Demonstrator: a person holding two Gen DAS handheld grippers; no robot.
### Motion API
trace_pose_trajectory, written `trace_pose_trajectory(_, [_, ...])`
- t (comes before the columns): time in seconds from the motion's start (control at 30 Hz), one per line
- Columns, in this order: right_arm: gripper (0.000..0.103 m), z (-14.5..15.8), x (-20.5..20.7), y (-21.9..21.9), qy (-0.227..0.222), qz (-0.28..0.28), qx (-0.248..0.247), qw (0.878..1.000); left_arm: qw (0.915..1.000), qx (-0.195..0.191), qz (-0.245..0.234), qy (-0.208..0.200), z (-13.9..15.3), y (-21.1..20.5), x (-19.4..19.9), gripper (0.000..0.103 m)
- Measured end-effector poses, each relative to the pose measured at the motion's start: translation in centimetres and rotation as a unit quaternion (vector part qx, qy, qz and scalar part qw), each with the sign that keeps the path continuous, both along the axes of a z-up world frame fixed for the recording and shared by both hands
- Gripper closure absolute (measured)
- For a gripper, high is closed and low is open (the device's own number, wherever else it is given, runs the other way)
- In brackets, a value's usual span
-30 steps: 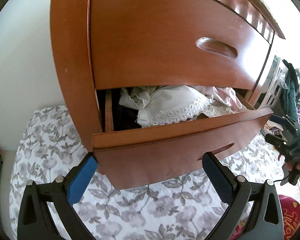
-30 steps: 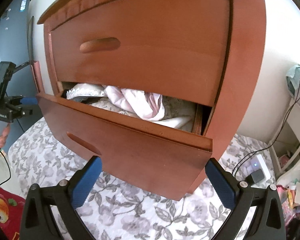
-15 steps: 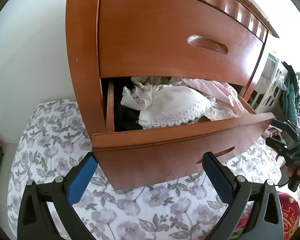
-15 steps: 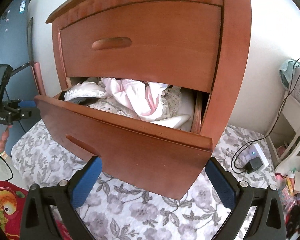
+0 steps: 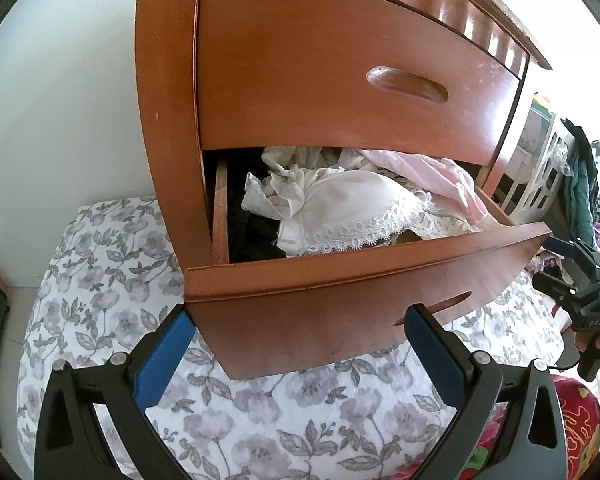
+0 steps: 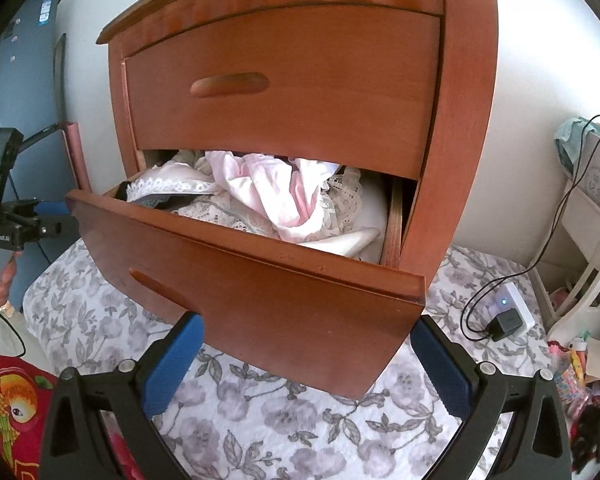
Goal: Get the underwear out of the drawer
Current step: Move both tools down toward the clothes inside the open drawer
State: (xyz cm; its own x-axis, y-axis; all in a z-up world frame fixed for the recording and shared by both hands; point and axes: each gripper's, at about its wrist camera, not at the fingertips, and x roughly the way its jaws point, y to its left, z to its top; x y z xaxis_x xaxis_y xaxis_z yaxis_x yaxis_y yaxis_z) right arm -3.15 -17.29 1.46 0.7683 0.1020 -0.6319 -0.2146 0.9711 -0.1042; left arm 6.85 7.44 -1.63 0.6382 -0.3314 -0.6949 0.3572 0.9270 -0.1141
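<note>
Reddish-brown wood cabinet, two drawers; lower drawer pulled part-way out, upper one shut. Contents: underwear heaped inside — white lace-edged piece near the left, pink garment on top at the middle, something dark beneath, hard to identify. Left gripper and right gripper: both empty, fingers spread wide, held low in front of the drawer face, apart from the cloth. Step in hand, by judgement: approach before the first pick. Next move calls for rising over the drawer's front edge and pinching one loose fold.

Red-brown drawer w/ white & pink underwear; grey floral sheet.
</note>
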Motion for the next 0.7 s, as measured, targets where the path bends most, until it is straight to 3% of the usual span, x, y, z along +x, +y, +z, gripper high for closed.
trace_pose_trajectory(0.7, [0.000, 0.6, -1.2, 0.2, 0.006, 0.000, -0.004, 1.000, 0.9999, -0.003, 0.010, 0.004, 0.2, -0.1, -1.0, 0.000])
